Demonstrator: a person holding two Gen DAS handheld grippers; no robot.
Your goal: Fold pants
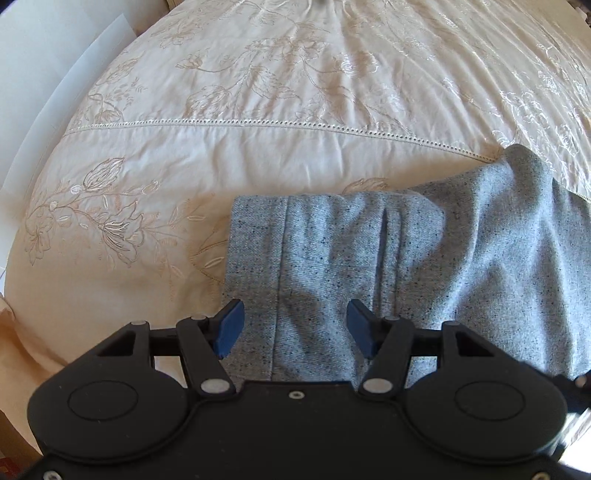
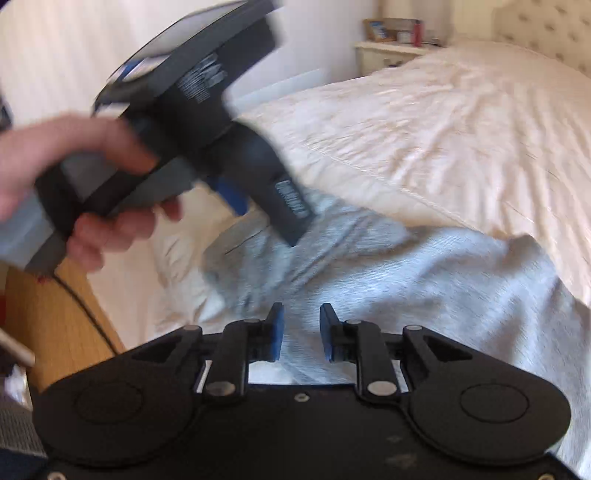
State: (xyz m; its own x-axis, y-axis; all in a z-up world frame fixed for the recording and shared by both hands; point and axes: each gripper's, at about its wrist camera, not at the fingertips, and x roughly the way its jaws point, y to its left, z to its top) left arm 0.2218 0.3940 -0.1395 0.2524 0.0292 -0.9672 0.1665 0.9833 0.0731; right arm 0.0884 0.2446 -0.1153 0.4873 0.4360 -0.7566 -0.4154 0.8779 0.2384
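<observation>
Grey speckled pants (image 1: 424, 258) lie on a cream embroidered bedspread (image 1: 258, 92), with a straight folded edge at their left and a raised hump at the right. My left gripper (image 1: 294, 314) hovers over the left part of the pants, its blue pads wide apart and nothing between them. In the right wrist view the pants (image 2: 424, 280) spread across the bed's near side, blurred. My right gripper (image 2: 302, 325) hangs above them with a narrow gap between its blue pads, and no cloth is pinched. A hand (image 2: 55, 158) holds the left gripper's body (image 2: 207, 110) above the pants.
The bedspread (image 2: 443, 129) runs far back to a tufted headboard (image 2: 546, 33). A white nightstand (image 2: 388, 51) with small items stands beyond the bed. At the left, a wooden surface (image 2: 48, 306) with a dark cable (image 2: 85, 314) lies beside the bed's edge.
</observation>
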